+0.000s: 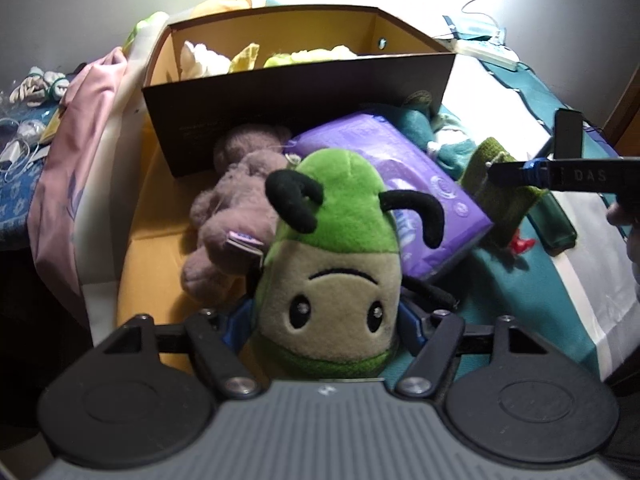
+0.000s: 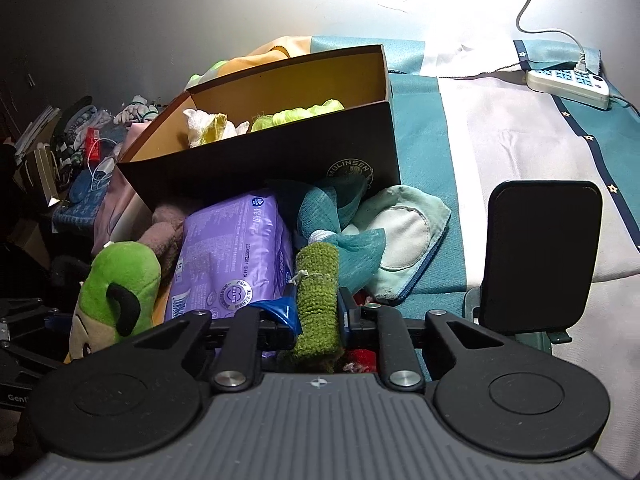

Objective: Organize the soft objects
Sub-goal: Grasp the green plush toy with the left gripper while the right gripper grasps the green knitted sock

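both claws loaded, box waiting ahead

my left claw (image 1: 326,316) pinches the green plush (image 1: 332,264) at its sides, low on the cream face, so the toy sits upright and facing the camera. i judge that grip is meant to carry it whole toward the cardboard box (image 1: 296,92) just behind. my right claw (image 2: 318,316) is pressed onto the green knitted roll (image 2: 318,300), holding it lengthwise between the fingers; squeezing a soft roll across its narrow width seems the surest hold.

the box stands at the back of the heap on the bed (image 2: 500,140), already holding pale and yellow-green soft things (image 2: 296,114), so i take it as the place for sorting. between it and my claws lie the purple pack (image 2: 232,256), a mauve plush (image 1: 236,208) and a teal mesh puff (image 2: 340,216), crowded and touching.

hard to read: the left fingertips are buried behind the plush, so i judge the pinch from how the toy bulges. something red sits under the knitted roll, mostly covered. the box floor is hidden by its near wall. the left edge of the room is dark clutter i can't sort out.
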Available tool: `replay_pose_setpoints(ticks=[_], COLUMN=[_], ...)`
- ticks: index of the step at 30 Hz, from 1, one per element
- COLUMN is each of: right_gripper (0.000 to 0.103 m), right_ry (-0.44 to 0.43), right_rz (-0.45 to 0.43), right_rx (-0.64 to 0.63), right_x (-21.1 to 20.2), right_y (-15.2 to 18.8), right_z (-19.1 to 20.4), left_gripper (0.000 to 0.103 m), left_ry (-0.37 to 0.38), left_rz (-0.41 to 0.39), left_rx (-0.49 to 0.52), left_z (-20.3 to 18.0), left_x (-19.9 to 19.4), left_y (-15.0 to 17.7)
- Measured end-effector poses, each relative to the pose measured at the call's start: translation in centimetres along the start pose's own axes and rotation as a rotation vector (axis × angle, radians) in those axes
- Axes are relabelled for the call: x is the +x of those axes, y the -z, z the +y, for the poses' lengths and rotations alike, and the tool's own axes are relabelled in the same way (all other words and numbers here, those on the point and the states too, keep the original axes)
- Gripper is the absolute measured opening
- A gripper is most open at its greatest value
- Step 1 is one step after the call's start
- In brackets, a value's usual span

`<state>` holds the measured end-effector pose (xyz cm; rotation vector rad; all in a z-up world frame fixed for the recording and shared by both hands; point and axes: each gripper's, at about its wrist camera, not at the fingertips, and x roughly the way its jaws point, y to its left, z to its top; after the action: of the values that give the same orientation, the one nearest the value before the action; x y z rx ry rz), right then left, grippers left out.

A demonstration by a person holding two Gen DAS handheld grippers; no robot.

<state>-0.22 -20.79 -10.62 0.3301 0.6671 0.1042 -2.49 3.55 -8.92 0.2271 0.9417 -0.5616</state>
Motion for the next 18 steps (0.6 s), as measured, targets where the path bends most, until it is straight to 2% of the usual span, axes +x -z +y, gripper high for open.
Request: replay_pose_setpoints(ticks=[10,18], right_gripper=[0.000,0.000], right_ry=[-0.046,-0.070], right_rz=[-0.050,-0.114], right_rx=[0.005,0.037], right_x=[-2.8,-4.2], right_y=[-1.8,-3.7], right_z=[-0.3,-0.5], left_gripper=[0.071,0.072], left_ry=[0.107,0.098], left_rz=[-0.101,-0.203], left_rx=[0.011,0.023], left_z=[-0.9,-0.4], left_x=[-4.5,-5.2], left_y=[-2.3,-7.2])
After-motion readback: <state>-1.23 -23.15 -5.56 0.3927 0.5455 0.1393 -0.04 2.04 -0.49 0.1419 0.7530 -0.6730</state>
